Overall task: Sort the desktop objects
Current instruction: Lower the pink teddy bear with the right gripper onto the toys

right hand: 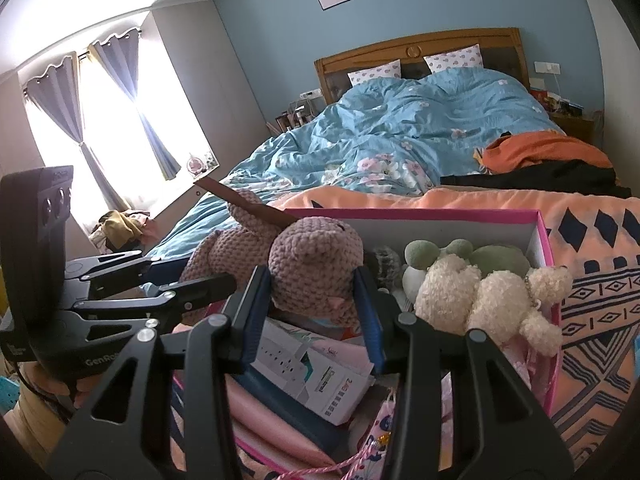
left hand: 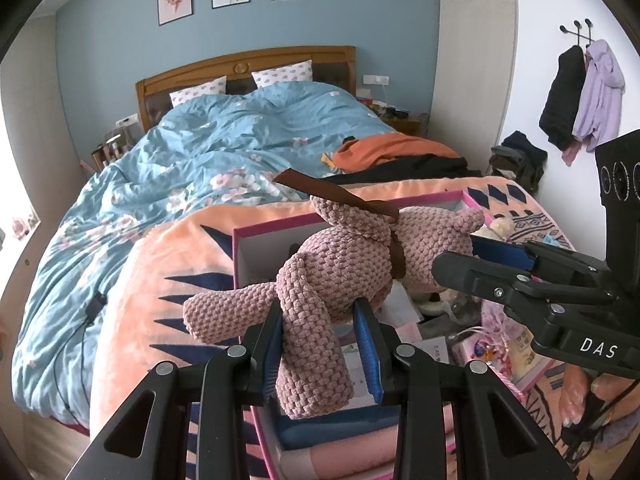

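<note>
A pink crocheted plush toy [left hand: 344,256] with a brown ribbon hangs over an open pink box [left hand: 276,228]. My left gripper [left hand: 320,312] is shut on one of its legs, blue pads pressing both sides. From the right, my right gripper [left hand: 456,250] holds the toy's head. In the right wrist view the toy's head [right hand: 316,252] sits squeezed between the pads of my right gripper [right hand: 310,280]. My left gripper [right hand: 200,272] grips the far end of the toy at the left. The pink box [right hand: 400,213] lies just beneath.
Inside the box lie a cream plush [right hand: 480,296], a green plush [right hand: 496,256], a white carton [right hand: 312,376] and folded pink cloth [right hand: 256,412]. The box rests on an orange patterned blanket [right hand: 592,280] at the foot of a bed with a blue duvet [left hand: 208,148].
</note>
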`<state>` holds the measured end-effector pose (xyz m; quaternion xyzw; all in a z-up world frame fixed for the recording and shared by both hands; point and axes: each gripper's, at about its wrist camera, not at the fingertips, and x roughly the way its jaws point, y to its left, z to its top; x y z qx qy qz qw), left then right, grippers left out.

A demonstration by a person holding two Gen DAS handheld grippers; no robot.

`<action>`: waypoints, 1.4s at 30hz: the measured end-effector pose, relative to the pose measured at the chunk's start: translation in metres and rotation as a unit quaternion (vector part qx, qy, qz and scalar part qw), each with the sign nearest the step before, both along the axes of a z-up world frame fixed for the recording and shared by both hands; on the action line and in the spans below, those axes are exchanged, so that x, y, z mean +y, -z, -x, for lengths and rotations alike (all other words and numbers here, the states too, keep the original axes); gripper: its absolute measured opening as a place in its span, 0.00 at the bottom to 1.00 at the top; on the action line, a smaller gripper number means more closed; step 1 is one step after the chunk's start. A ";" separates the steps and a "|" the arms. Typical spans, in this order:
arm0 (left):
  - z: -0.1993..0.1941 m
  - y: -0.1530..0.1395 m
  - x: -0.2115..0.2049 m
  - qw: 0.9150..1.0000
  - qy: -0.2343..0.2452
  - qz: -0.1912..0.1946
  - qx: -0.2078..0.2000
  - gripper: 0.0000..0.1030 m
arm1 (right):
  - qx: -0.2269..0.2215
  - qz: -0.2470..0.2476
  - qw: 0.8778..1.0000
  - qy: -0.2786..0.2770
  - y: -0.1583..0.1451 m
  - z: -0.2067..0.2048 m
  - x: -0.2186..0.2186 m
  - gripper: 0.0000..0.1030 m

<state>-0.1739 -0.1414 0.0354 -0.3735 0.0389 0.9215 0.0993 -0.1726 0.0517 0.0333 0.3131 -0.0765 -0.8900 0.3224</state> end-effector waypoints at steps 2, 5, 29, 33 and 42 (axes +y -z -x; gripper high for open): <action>0.003 0.001 0.000 1.000 -0.001 0.000 -0.003 0.33 | -0.004 0.001 1.000 0.000 0.002 0.003 -0.001 0.44; 0.007 0.003 0.001 1.000 -0.004 0.003 -0.006 0.33 | -0.009 0.002 1.000 0.001 0.003 0.008 -0.001 0.44; 0.045 0.019 0.002 0.999 -0.021 0.006 -0.036 0.33 | -0.048 -0.014 0.999 0.016 0.014 0.050 -0.013 0.44; 0.051 0.023 0.001 0.999 -0.025 0.006 -0.042 0.33 | -0.054 -0.023 0.998 0.018 0.016 0.056 -0.018 0.44; 0.061 0.028 0.002 0.998 -0.031 0.024 -0.045 0.34 | -0.072 -0.028 0.997 0.025 0.022 0.070 -0.024 0.44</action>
